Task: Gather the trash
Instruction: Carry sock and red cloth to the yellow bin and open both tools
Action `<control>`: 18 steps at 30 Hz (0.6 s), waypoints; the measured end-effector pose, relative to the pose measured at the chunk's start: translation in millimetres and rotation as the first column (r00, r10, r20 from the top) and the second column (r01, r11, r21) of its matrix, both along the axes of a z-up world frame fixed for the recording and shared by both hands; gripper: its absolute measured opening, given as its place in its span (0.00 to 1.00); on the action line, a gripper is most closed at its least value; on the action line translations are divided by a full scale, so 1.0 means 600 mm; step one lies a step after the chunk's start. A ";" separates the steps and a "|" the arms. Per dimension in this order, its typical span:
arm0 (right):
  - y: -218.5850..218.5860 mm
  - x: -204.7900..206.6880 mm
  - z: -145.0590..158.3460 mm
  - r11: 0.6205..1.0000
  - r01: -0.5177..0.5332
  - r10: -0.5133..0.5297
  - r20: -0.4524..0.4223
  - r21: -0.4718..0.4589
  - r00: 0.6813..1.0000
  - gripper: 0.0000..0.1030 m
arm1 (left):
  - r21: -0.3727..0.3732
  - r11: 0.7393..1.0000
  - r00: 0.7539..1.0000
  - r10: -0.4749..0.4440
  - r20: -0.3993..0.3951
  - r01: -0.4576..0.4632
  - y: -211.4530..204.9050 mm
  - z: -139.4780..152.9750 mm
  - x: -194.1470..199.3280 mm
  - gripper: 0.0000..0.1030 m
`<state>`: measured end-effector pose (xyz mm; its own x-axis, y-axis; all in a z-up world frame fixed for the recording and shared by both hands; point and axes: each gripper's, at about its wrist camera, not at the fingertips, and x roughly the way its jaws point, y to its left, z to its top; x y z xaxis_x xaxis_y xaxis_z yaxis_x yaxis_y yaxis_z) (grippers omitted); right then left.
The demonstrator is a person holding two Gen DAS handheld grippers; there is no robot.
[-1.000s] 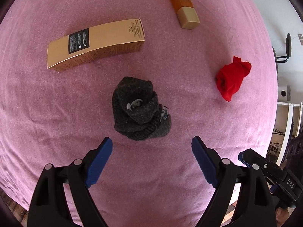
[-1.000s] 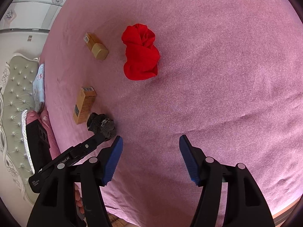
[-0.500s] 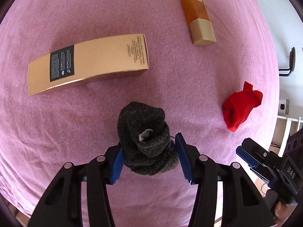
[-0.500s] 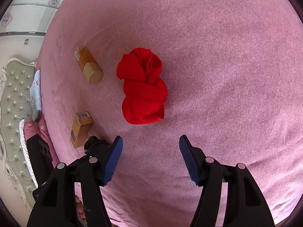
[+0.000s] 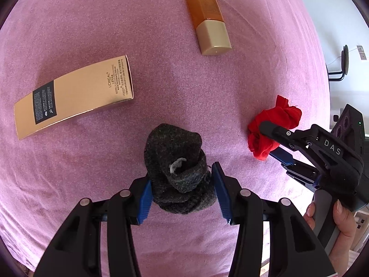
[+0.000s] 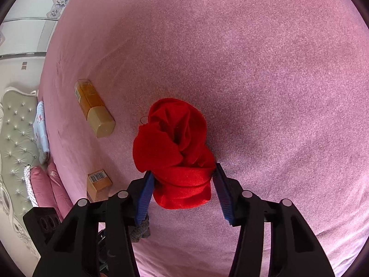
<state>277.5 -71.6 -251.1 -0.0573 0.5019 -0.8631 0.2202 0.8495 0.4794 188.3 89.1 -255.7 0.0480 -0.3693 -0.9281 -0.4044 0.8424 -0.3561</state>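
Note:
A rolled dark grey sock (image 5: pixel 175 152) lies on the pink bedspread (image 5: pixel 161 80), and my left gripper (image 5: pixel 182 184) is shut on its near end, both blue pads pressing into it. A crumpled red cloth (image 6: pixel 175 138) sits between the pads of my right gripper (image 6: pixel 183 177); its jaws are closing and both pads touch the cloth. The left wrist view shows the red cloth (image 5: pixel 286 113) at the right with the right gripper (image 5: pixel 265 138) around it. A bit of the grey sock (image 6: pixel 140 229) peeks out low in the right wrist view.
A long gold carton (image 5: pixel 73 99) lies left of the sock and an amber bottle with a gold cap (image 5: pixel 207 18) lies farther back. A tufted headboard (image 6: pixel 13 138) and pillows (image 6: pixel 41 127) stand at the bed's left. A hand (image 5: pixel 343 221) holds the right gripper's handle.
The left gripper moved forward and shut on the grey sock. The right gripper travelled to the red cloth, dropped around it and narrowed its jaws onto it.

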 end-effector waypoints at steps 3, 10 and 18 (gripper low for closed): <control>-0.009 -0.015 0.003 1.000 0.017 -0.016 -0.010 0.026 1.000 0.40 | -0.001 1.000 1.000 -0.015 0.009 0.015 -0.013 0.013 -0.002 0.47; -0.033 -0.090 0.021 0.998 -0.051 0.051 -0.012 0.038 0.999 0.37 | -0.002 0.999 0.999 -0.049 0.001 0.049 -0.049 0.025 -0.021 0.47; -0.076 -0.214 0.061 0.993 -0.111 0.112 -0.013 0.040 0.994 0.37 | -0.007 0.990 0.990 -0.137 -0.019 0.137 -0.114 0.043 -0.071 0.47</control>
